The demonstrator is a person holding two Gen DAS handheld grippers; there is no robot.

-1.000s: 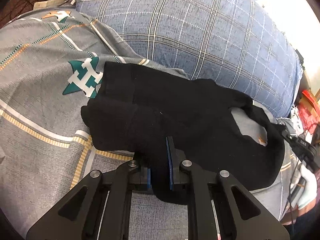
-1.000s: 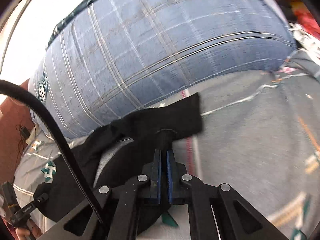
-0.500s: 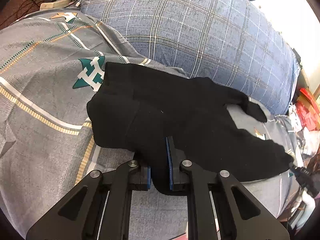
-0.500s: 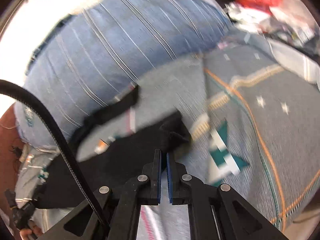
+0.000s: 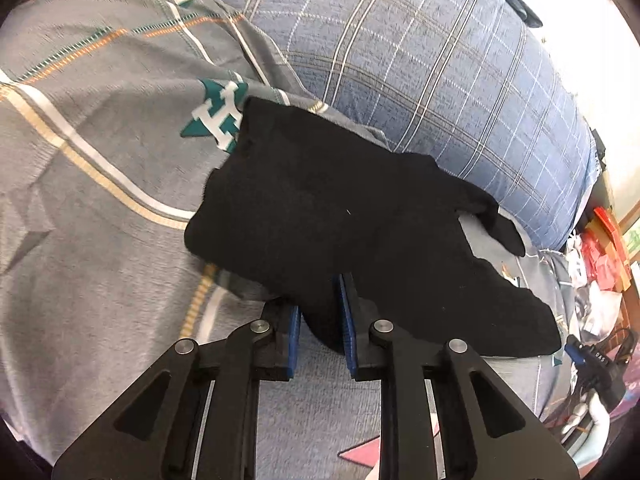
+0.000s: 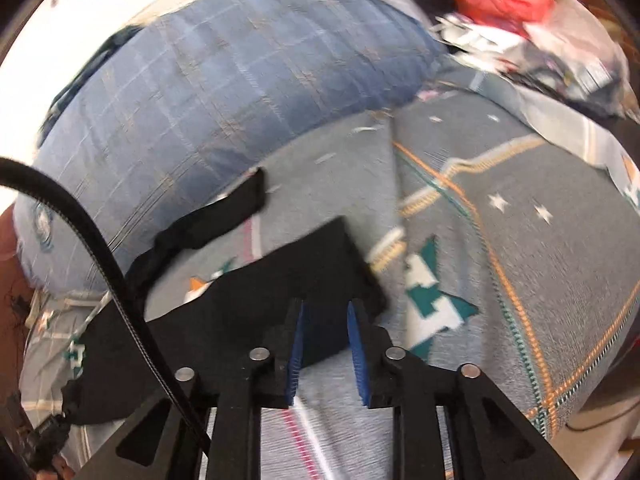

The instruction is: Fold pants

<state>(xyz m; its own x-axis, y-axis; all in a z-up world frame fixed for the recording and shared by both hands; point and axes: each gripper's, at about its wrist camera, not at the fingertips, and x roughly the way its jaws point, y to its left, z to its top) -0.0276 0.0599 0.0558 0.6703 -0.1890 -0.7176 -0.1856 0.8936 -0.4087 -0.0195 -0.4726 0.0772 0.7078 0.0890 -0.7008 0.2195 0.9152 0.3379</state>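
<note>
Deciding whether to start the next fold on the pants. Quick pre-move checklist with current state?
1. Right gripper let go: ok. Its jaws have just been opening; the leg end lies between them, pads off the cloth.
2. Left gripper let go: cannot tell. Its jaws have also just been opening, but a bunch of cloth fills the gap.
3. Black pants down on the grey bedspread: ok.
4. Legs together: not ok, a gap shows between them.
5. Left end smooth: not ok, it looks bunched.
6. Blue plaid pillow clear of the pants: not ok, the far leg lies against it.
</note>
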